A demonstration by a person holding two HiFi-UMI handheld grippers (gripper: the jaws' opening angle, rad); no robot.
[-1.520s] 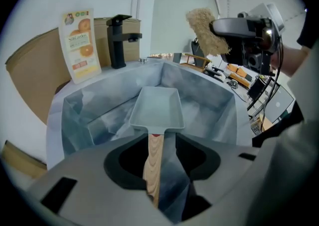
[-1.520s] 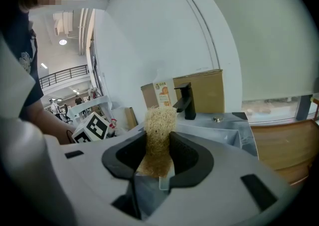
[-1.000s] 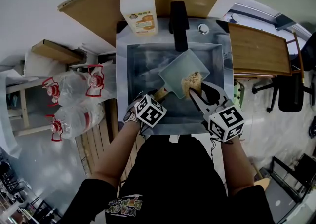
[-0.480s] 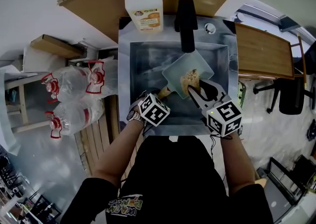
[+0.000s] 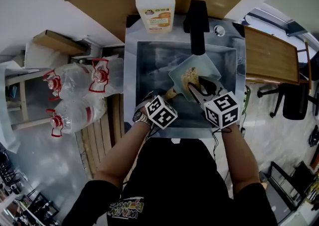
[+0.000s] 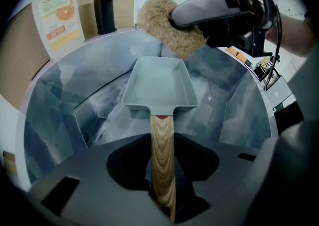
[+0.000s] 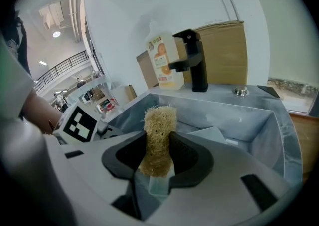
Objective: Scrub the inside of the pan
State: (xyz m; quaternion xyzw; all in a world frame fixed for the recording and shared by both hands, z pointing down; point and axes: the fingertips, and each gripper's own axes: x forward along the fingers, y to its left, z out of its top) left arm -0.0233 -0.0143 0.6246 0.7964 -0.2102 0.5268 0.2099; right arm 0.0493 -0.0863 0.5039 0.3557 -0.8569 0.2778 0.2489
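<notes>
Jaws of the left gripper (image 6: 162, 145) are pressing from both sides on a flat wooden handle (image 6: 161, 125), having just been closing onto it. The dark, matte pads are standing fairly wide apart, with the handle filling the gap between them. The handle is showing pale, streaky grain and is running straight out to the pan (image 6: 158, 83), a shallow rectangular shape with rounded corners and a smooth, dull grey-green skin. A small red mark (image 6: 159, 115) is sitting where wood is meeting pan. The pan is being held inside the sink (image 5: 149, 56), its open side facing up toward the person.

Jaws of the right gripper (image 7: 158, 146) are squeezing a scrubber (image 7: 159, 120), a tan, coarse, fibrous pad with a frayed top edge. It is standing upright between the black pads and sticking out past them. In the head view the scrubber is lying over the pan's inner floor. In the left gripper view it is hanging by the far rim, and whether it is touching the pan cannot be told.

Around them the sink is showing a square steel basin with dull, cloudy reflections. A blocky matte-black faucet (image 5: 197, 18) is rising at its back rim. Beside it, a translucent, squarish soap bottle (image 5: 155, 3) with an orange label is standing against a brown wooden counter (image 5: 99, 3). To the sink's left, clear crinkled plastic water bottles (image 5: 75, 85) with red caps are sitting.
</notes>
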